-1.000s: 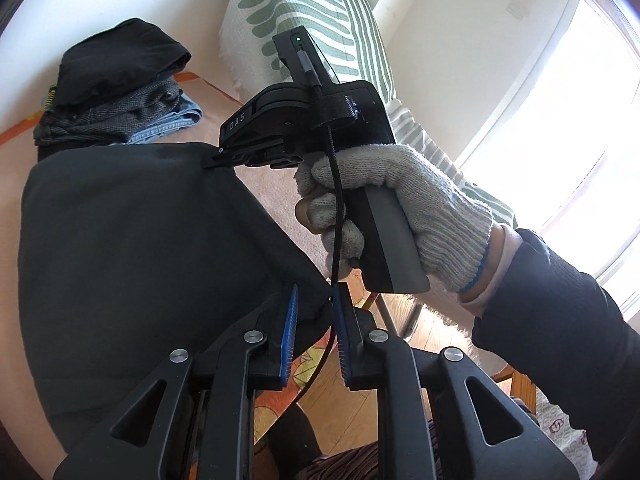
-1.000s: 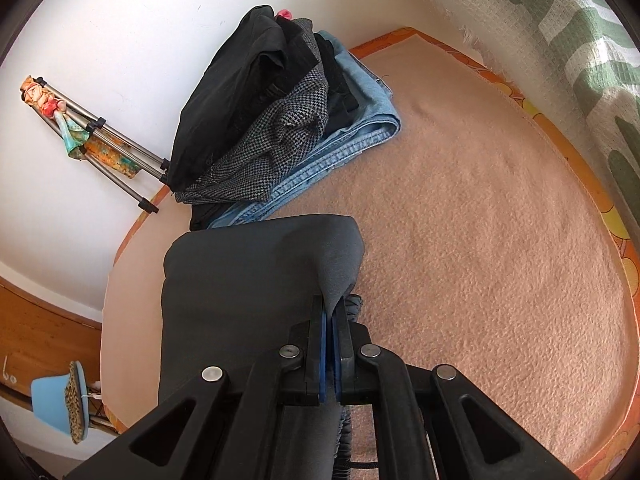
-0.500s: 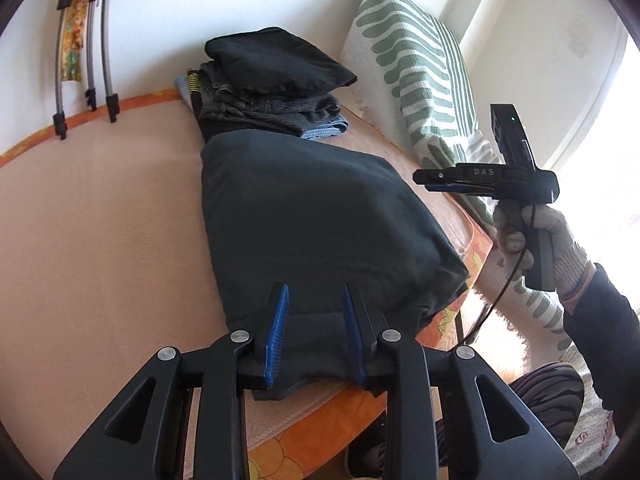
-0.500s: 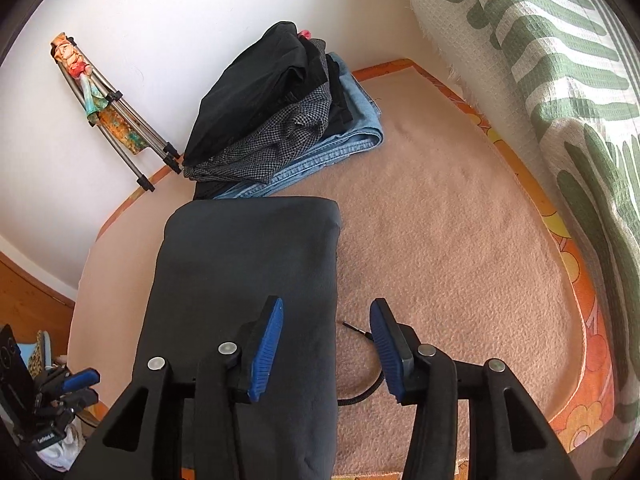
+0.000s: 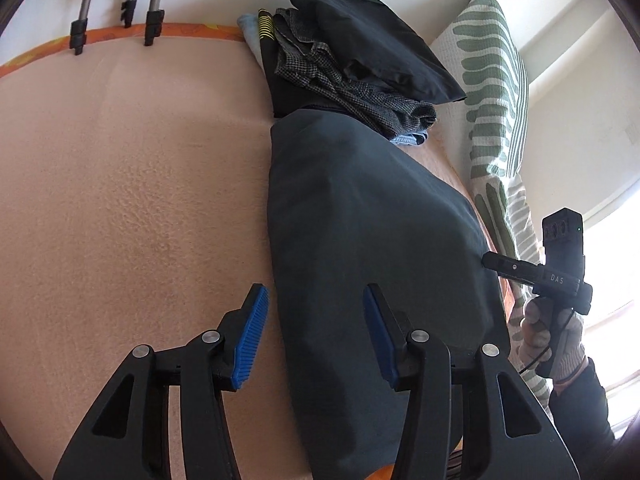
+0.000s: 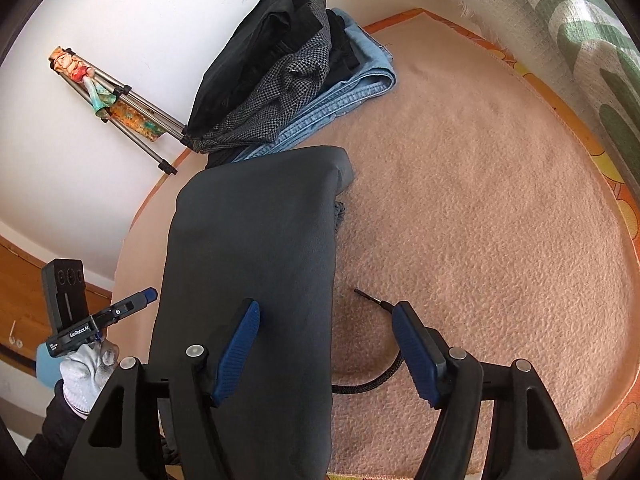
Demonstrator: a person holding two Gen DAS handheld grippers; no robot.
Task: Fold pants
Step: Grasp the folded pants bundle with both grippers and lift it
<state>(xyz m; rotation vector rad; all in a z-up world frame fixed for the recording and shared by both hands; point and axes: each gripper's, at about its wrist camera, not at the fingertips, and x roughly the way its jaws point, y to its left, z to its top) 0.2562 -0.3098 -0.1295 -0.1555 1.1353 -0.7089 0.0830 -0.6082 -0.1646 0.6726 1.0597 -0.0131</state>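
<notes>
Pants [image 5: 372, 248], dark grey and folded into a long pad, lie on the peach blanket [image 5: 132, 184] covering the bed, their far end just short of a stack of folded clothes [image 5: 360, 64] by the wall. Your left tool [image 5: 312, 336] hovers over the near end of the pants with its blue pads wide apart, holding nothing. Your right tool [image 6: 326, 350] is also spread wide and empty, one pad over the pants, the other over bare blanket beside them. A black cable [image 6: 374, 380] lies on the blanket right of the pants. A green-patterned pillow [image 5: 496, 92] stands beyond the pants' right side.
</notes>
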